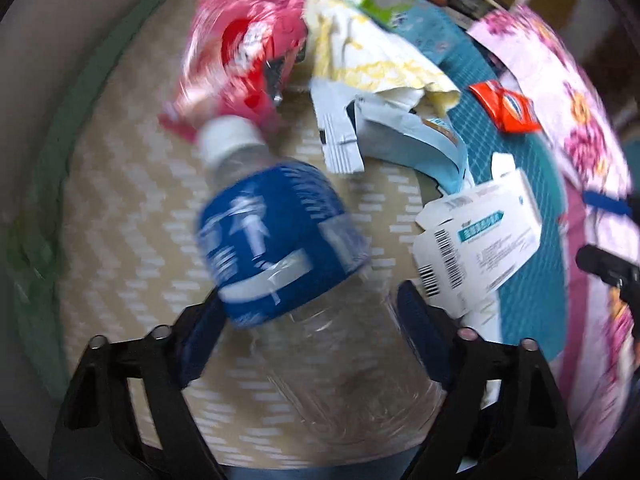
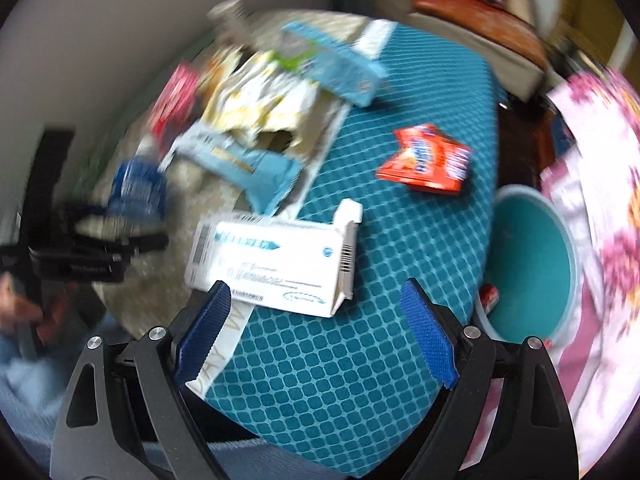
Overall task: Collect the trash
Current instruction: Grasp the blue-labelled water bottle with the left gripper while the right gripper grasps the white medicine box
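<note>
Gripping the clear plastic bottle (image 1: 288, 264) between our left gripper's (image 1: 316, 332) blue pads above the beige mat (image 1: 120, 208), we hold our right gripper (image 2: 316, 332) with jaws apart over the teal cushion (image 2: 360, 360), just short of the white carton (image 2: 272, 264), the teal bin (image 2: 528, 272) alongside.

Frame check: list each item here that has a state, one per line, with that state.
left gripper: shut on plastic bottle
plastic bottle: capped, looks empty, held
right gripper: open, holding nothing
white carton: end flaps open, lying flat
orange wrapper: crumpled, lying apart on the blue mat
yellow-white wrapper: torn open, crumpled
teal bin: open-topped; inside mostly bare
</note>
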The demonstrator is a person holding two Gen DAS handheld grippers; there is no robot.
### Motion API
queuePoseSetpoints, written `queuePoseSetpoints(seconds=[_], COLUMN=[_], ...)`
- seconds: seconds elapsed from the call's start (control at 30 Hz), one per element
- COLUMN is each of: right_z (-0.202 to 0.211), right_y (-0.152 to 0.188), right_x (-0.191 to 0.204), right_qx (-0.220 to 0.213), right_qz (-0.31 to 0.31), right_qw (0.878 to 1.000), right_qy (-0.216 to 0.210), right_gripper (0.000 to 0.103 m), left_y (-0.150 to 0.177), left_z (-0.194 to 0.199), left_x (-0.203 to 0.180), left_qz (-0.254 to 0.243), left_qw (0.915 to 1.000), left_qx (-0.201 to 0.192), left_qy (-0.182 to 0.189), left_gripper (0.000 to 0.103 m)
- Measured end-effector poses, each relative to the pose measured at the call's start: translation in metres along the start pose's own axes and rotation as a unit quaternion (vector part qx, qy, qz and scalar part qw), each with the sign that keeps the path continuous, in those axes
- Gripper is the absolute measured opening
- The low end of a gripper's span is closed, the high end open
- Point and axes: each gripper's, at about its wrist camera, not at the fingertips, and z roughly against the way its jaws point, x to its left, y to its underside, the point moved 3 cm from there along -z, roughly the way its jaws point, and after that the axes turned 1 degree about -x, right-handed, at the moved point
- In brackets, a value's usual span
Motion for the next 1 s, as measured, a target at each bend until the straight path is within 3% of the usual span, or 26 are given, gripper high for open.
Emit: queuePoseSetpoints(seconds=[0.17, 0.23, 0.4, 0.67, 0.8, 1.0], right_z=[-0.019, -0.022, -0.046, -0.080, -0.089, -0.099], right_y=[-0.018, -0.019, -0.014, -0.014, -0.022, -0.024], right_x=[0.031, 0.036, 0.069, 0.078, 0.078, 0.074], right_qx=[0.055, 0.065, 0.132, 0.193, 0.200, 0.202], right_qz=[0.131, 0.152, 0.293, 0.361, 0.353, 0.306], right_qw=[0.990, 0.986, 0.947, 0.912, 0.914, 0.930], right_qy=[-0.012, -0.013, -0.002, 0.011, 0.001, 0.001], right_gripper=[0.083, 0.083, 0.083, 0.083, 0.083, 0.079], left_y=[0.007, 0.010, 0.011, 0.011, 0.014, 0.017], left_z=[0.010, 0.014, 0.017, 0.013, 0.013, 0.013], left_x=[0.022, 0.033, 0.046, 0.053, 0.059, 0.058], left_qz=[-0.020, -0.020, -0.010, -0.008, 0.001, -0.006], left_qw=[0.9997, 0.9995, 0.9995, 0.9988, 0.9984, 0.9988], left_qx=[-0.012, -0.015, -0.017, -0.011, -0.006, 0.000], left_qy=[0.012, 0.017, 0.026, 0.047, 0.056, 0.049], left_gripper=[0.075, 0.075, 0.075, 0.075, 0.077, 0.080])
